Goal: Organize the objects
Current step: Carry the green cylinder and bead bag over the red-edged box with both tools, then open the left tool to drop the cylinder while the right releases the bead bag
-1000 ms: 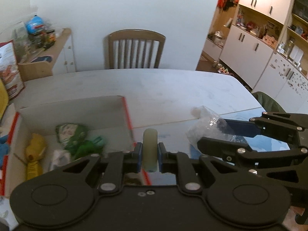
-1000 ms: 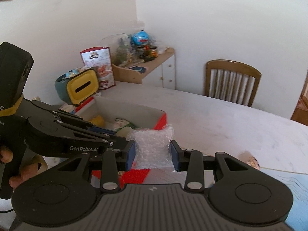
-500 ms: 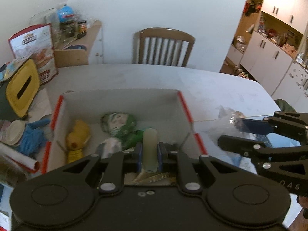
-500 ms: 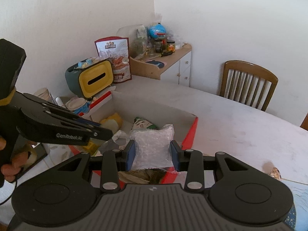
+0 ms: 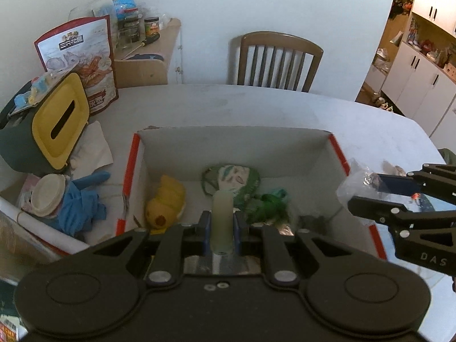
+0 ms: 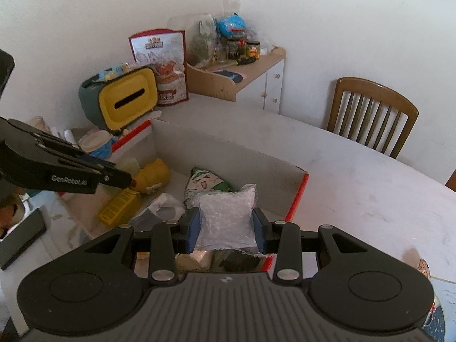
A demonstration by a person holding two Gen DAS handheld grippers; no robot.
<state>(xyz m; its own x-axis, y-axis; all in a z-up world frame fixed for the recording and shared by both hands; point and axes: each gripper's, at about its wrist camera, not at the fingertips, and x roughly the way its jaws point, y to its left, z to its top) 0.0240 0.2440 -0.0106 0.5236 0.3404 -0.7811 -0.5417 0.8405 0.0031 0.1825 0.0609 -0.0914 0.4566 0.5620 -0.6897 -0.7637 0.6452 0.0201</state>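
Cardboard box [image 5: 236,148], open-topped and red-edged, is seen directly below both grippers, at twelve o'clock from each. The left gripper [image 5: 222,225] is clamped on a pale cylinder [image 5: 222,213], held upright with its long axis pointing forward over the box's middle. The right gripper [image 6: 226,228] is closed on a clear bag of white pellets [image 6: 226,216], held over the box's near right corner. Both loads appear ready to be released; neither is clearly nearer.

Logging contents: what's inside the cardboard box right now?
In the cardboard box: yellow plush, green face pouch, green toy, yellow packet, grey bag. The grippers cover its near end.
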